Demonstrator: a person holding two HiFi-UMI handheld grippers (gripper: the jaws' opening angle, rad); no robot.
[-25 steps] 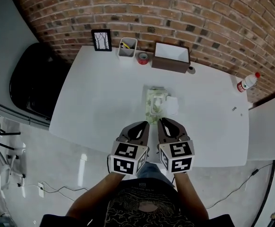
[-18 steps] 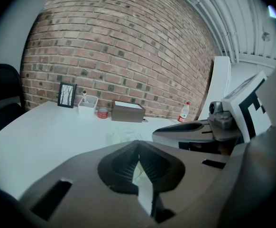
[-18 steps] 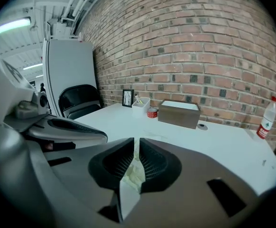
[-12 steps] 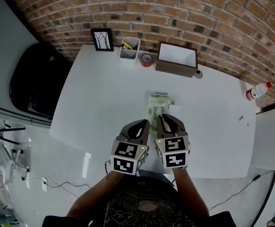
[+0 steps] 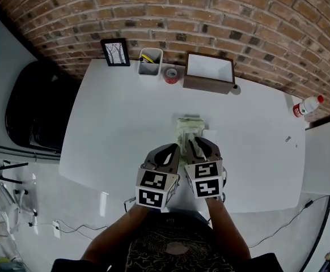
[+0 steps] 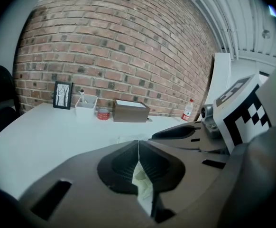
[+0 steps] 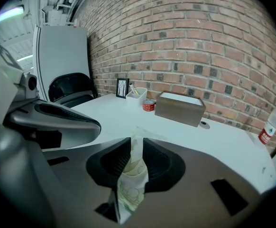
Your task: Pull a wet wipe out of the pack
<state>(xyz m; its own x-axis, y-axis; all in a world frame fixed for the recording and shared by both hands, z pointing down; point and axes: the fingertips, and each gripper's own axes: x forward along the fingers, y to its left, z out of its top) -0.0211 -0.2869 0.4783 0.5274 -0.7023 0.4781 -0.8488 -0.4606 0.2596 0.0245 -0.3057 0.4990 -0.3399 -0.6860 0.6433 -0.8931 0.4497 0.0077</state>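
Observation:
The wet wipe pack (image 5: 188,127), pale green with a printed pattern, lies in the middle of the white table (image 5: 114,123). Both grippers sit side by side at its near end. My right gripper (image 5: 194,144) is shut on the pack's patterned wrapper (image 7: 130,184), which sticks up between its jaws and hangs down behind them. My left gripper (image 5: 175,148) is shut too, with a pale strip of the pack's edge (image 6: 143,186) pinched between its jaws. The grippers hide the pack's near end in the head view.
Along the brick wall stand a picture frame (image 5: 114,51), a white pen cup (image 5: 150,62), a red tape roll (image 5: 171,75) and a brown box (image 5: 210,72). A bottle (image 5: 304,106) is at far right, a black chair (image 5: 32,112) at left. A white flat piece (image 5: 210,136) lies beside the pack.
The head view has shifted a little. The right gripper has edged forward and turned slightly toward the pack; the left gripper has stayed about where it was. Both stay shut.

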